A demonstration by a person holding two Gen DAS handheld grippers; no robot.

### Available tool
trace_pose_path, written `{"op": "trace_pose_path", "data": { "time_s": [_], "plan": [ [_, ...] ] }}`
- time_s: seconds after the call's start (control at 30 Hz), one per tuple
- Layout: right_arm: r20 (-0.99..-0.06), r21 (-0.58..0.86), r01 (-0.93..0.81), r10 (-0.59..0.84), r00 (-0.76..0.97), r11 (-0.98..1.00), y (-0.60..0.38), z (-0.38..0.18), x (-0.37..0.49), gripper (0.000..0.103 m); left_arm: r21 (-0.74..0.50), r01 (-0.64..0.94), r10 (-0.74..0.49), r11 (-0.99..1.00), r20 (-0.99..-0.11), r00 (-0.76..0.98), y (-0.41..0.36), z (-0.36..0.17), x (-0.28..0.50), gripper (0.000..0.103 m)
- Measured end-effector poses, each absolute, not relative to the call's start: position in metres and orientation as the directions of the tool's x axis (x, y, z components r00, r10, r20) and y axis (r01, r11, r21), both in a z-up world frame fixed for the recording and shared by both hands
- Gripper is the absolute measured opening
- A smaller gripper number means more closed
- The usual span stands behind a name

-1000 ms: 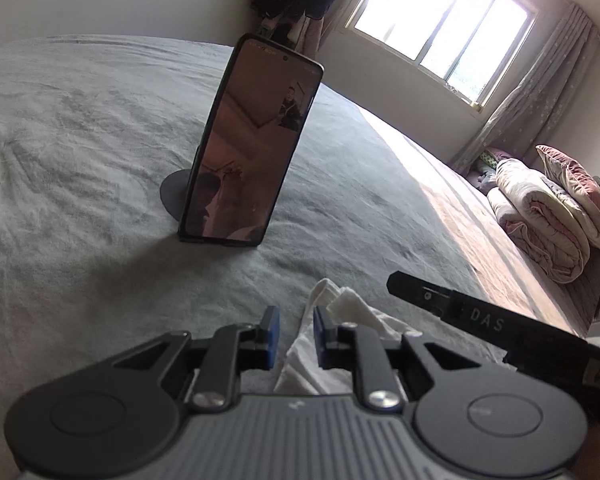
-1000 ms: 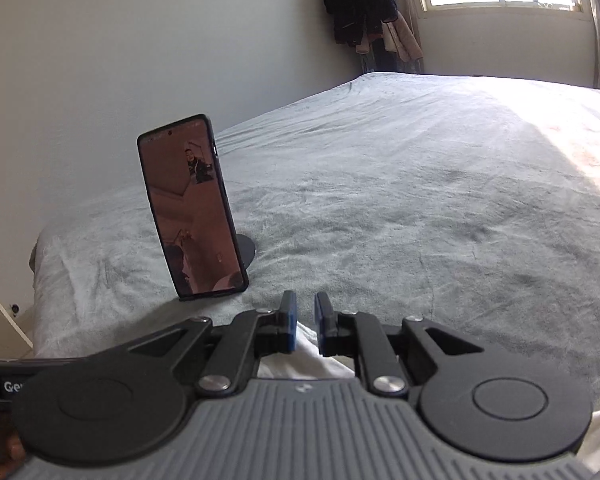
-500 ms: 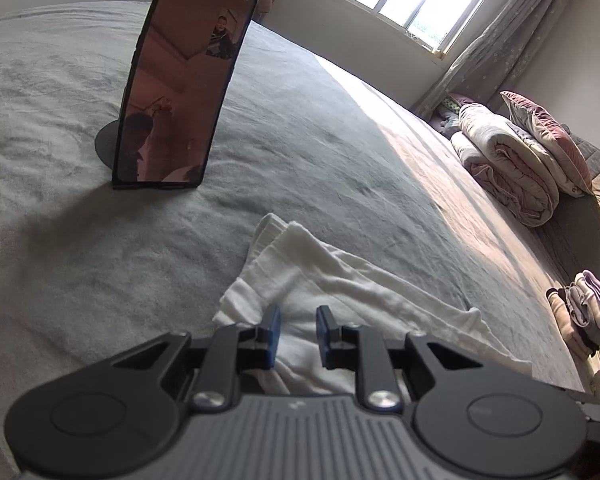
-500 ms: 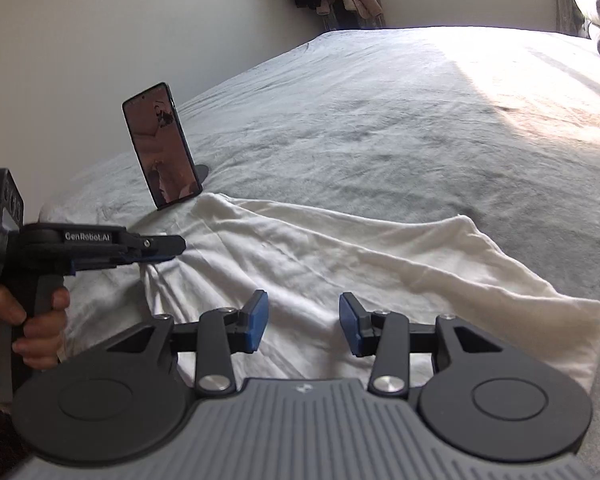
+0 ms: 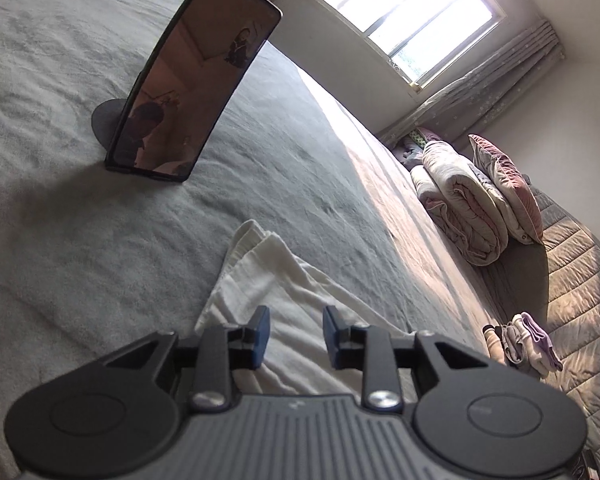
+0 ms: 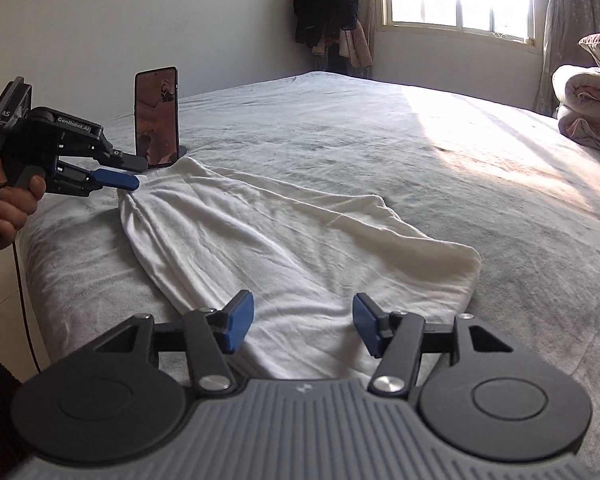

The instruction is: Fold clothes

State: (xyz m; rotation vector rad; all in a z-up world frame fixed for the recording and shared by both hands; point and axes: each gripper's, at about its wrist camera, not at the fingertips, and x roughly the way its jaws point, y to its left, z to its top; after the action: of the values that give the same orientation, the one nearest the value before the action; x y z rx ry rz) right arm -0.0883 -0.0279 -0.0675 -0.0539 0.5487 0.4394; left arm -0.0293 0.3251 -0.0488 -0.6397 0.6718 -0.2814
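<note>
Cloth (image 5: pixel 284 280) lies on the bed (image 5: pixel 100 220); the left gripper (image 5: pixel 292 336) has just been opening, nothing between its jaws. Right view: the right gripper (image 6: pixel 303 322) has also just been opening, probably to let the cloth lie flat.

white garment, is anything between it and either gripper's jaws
Nothing visible does. The white garment lies flat on the grey bed, directly under the right gripper and left gripper; both jaws have just been opening. The phone stands beyond it.

white garment (image 6: pixel 284 240) near edge hidden behind right gripper (image 6: pixel 303 322), phone (image 6: pixel 157 116) screen too small to read
</note>
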Motion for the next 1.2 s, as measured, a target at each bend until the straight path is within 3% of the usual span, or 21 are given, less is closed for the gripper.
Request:
{"op": "trace_pose_path", "data": {
  "time_s": [0.23, 0.4, 0.57, 0.83, 1.2],
  "plan": [
    [-0.492, 0.11, -0.362, 0.367, 0.79, 0.926, -0.052, -0.056, -0.058, 0.057, -0.569, 0.197, -0.517, 0.798, -0.479, 0.709, 0.27, -0.043, -0.008, 0.028],
    [-0.484, 0.102, -0.423, 0.416, 0.77, 0.9, -0.049, -0.044, -0.041, 0.056, -0.496, 0.382, -0.612, 0.78, -0.475, 0.632, 0.241, -0.045, -0.015, 0.026],
    [-0.527, 0.156, -0.553, 0.543, 0.654, 0.818, -0.024, -0.043, -0.025, 0.027, -0.429, 0.487, -0.649, 0.761, -0.529, 0.547, 0.225, -0.061, -0.027, 0.024],
    [-0.673, 0.11, -0.651, 0.538, 0.507, 0.751, 0.054, -0.065, 0.002, 0.02, -0.347, 0.573, -0.651, 0.742, -0.577, 0.493, 0.215, -0.072, -0.041, 0.023],
    [-0.651, 0.105, -0.602, 0.512, 0.56, 0.791, 0.083, -0.063, 0.076, 0.014, -0.271, 0.637, -0.647, 0.722, -0.589, 0.484, 0.211, -0.067, -0.046, 0.025]
  ]
}}
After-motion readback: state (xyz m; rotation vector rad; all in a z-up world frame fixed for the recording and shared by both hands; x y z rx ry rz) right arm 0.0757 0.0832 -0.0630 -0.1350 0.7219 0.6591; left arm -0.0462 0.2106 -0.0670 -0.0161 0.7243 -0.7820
